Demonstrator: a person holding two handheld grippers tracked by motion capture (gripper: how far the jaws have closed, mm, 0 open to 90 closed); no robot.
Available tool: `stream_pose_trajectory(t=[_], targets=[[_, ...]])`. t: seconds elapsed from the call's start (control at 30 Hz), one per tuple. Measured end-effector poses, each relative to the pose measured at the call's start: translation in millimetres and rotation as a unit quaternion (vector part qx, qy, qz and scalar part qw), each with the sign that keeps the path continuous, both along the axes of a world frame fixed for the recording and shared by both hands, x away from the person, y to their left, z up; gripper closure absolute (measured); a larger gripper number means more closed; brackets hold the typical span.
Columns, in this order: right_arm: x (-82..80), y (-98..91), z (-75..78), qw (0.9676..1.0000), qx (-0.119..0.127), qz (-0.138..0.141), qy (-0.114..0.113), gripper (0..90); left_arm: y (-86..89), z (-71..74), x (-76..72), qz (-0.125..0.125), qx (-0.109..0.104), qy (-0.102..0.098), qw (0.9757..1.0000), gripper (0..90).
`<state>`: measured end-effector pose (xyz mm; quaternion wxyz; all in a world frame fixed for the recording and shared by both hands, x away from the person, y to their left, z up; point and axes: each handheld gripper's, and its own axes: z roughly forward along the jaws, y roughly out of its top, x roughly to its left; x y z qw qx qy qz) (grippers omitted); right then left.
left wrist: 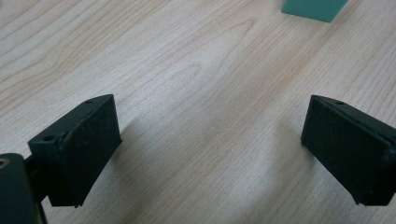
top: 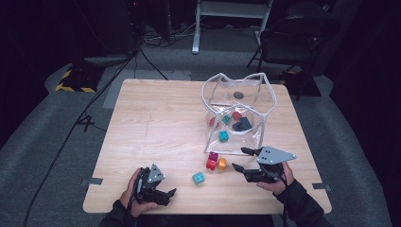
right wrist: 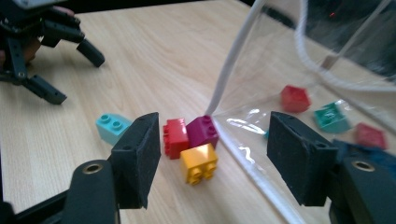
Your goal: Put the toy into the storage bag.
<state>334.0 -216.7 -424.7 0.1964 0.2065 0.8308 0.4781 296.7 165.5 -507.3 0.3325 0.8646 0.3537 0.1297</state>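
Note:
A clear plastic bag (top: 235, 142) with white trim stands open on the wooden table (top: 156, 118), holding several teal, red and dark blue bricks. In front of it lie a magenta brick (top: 213, 156), a red brick (top: 211, 164), an orange brick (top: 222, 163) and a light teal brick (top: 198, 178). My right gripper (top: 239, 159) hovers just right of the orange brick, open. In the right gripper view its jaws (right wrist: 215, 140) frame the orange brick (right wrist: 198, 163), the red brick (right wrist: 175, 137) and the magenta brick (right wrist: 203, 132) without touching them. My left gripper (top: 170, 196) rests open near the front edge, over bare wood (left wrist: 210, 121).
A corner of the light teal brick (left wrist: 313, 8) lies ahead of the left gripper. Bag wall (right wrist: 289, 65) stands close on the right jaw's side. Beyond the table's far edge are a dark chair (top: 298, 38), a white desk frame (top: 231, 19) and floor cables.

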Motion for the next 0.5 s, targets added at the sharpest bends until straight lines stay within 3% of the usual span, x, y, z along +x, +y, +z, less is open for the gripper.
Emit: stream_pose_trajectory(t=[0.13,0.27,0.4,0.5], targets=[[5.1,11.0,-19.6,0.9997,-0.014,0.017,0.014,34.6,0.0,0.0,0.1,0.0,0.0,-0.001,1.0,4.8],[13.0,21.8,-43.2,0.9989,-0.036,0.014,0.027,35.2,0.0,0.0,0.0,0.0,0.0,0.0,1.0,4.8],[21.9,27.2,-57.2,0.9979,-0.048,0.01,0.042,35.1,0.0,0.0,0.0,0.0,0.0,0.0,1.0,4.9],[29.1,28.8,-62.7,0.9974,-0.037,0.007,0.061,34.8,0.0,0.0,0.1,0.0,0.0,-0.001,1.0,4.9]])
